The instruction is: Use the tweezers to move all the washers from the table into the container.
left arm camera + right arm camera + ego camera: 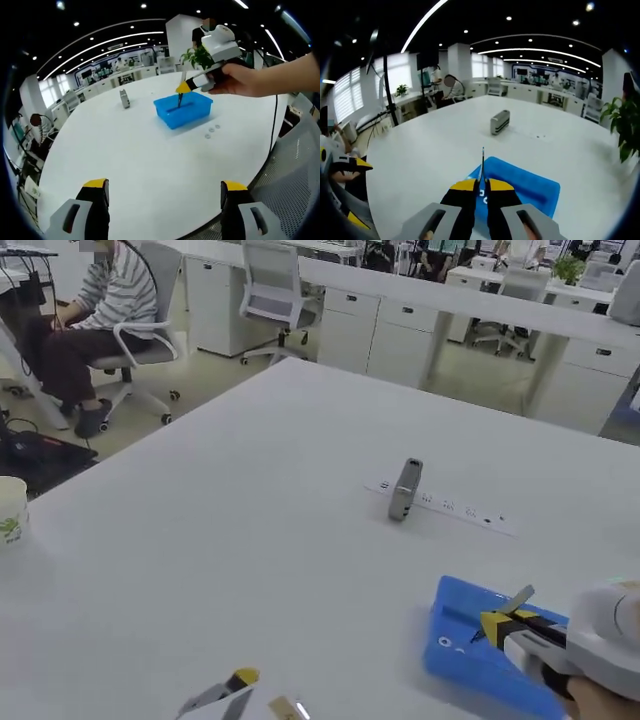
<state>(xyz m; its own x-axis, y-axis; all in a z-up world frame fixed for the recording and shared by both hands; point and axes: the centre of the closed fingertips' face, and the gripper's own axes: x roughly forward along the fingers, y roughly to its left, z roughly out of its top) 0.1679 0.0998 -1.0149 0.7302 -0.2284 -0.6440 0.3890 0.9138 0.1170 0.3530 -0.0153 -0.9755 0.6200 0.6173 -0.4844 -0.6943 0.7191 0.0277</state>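
right gripper: clamped on the tweezers, carried by a hand above the far right of the table.
tweezers: thin and dark, sticking forward and down out of the closed jaws, with tips dipped inside the container. Too small to tell whether anything sits between the tips.
container: blue open tray, flat on the table, directly under the tweezers.
washers: three small pale rings in a short row on the bare table, just beside the container and outside its wall, on the side under the holding arm.
relation for the next move: by judgement, washers lie back from the tweezer tips toward the person, across the container wall. Row runs roughly along that wall, so likely a lift out, a short pull back and a drop onto the nearest ring. Right gripper far nearer than left.
left gripper: jaws spread wide with nothing between them, low over the table and well apart from container and washers.
beyond: grey block upright past the container, next to a flush socket strip; paper cup at the left edge.
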